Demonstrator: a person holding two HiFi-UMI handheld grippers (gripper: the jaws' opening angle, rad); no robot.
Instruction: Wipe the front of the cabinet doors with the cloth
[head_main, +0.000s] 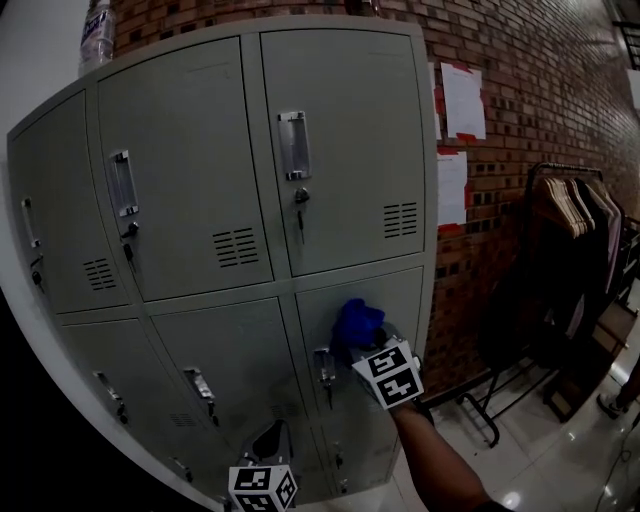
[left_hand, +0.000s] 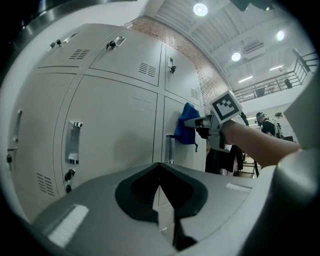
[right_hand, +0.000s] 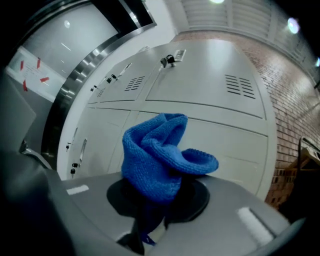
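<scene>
By door edge, cloth in right claw

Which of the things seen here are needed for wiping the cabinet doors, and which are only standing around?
For the job:
blue cloth, held in the right gripper
cabinet doors
left gripper, shut, empty

Lying about:
bottle on top of the cabinet
papers on the brick wall
clothes rack
</scene>
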